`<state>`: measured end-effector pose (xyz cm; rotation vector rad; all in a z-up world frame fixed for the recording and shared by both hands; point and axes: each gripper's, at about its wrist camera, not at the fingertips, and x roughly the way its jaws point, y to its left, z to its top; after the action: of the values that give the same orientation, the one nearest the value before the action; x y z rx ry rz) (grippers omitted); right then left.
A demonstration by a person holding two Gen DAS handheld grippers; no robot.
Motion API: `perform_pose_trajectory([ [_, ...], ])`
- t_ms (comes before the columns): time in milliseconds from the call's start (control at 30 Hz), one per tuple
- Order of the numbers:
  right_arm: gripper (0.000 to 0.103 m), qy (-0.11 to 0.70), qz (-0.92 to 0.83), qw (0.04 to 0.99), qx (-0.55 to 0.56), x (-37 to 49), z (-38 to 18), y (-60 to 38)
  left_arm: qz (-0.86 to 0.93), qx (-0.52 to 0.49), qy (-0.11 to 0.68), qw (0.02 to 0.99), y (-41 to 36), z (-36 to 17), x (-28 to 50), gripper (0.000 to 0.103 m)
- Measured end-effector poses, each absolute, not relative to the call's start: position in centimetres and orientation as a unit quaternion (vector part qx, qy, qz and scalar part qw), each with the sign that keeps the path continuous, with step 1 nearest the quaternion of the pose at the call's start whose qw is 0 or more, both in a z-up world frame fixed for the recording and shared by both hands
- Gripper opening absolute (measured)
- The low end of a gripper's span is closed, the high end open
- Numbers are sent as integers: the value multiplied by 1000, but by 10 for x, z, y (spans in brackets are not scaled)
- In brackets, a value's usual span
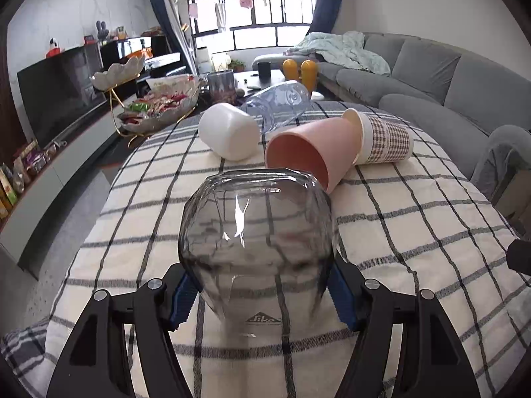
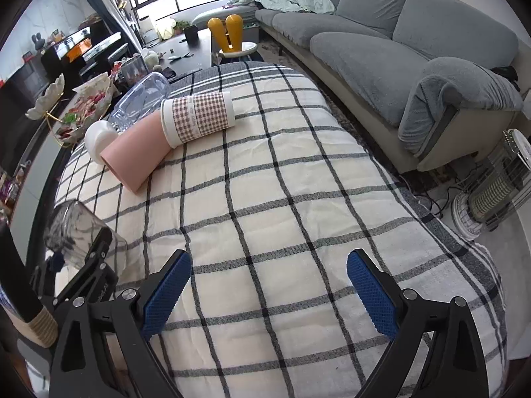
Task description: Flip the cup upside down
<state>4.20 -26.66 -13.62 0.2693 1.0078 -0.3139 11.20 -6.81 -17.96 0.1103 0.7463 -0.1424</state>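
Note:
A smoky clear glass cup (image 1: 255,242) stands on the checked tablecloth (image 1: 415,232) with its flat base up and its mouth down. My left gripper (image 1: 259,295) is shut on the cup's lower part, a blue pad against each side. The same cup (image 2: 74,229) shows at the left of the right wrist view, with the left gripper's black finger in front of it. My right gripper (image 2: 268,292) is open and empty over the cloth (image 2: 282,199), apart from the cup.
Lying on their sides behind are a white cup (image 1: 229,131), a clear plastic cup (image 1: 278,101), a pink cup (image 1: 312,152) and a checked paper cup (image 1: 385,139). Snack bowls (image 1: 162,106) stand far left. A grey sofa (image 2: 415,43) and a heater (image 2: 494,185) are to the right.

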Motion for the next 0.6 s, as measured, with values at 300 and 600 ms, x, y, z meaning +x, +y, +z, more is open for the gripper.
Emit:
perform_pose_trajectory([
  [300, 95, 478, -148, 856, 129, 40, -134, -267, -67, 53, 376, 923, -66, -179, 107, 69],
  [600, 95, 460, -140, 868, 121, 34, -117, -262, -61, 64, 409, 908, -62, -174, 94, 81],
])
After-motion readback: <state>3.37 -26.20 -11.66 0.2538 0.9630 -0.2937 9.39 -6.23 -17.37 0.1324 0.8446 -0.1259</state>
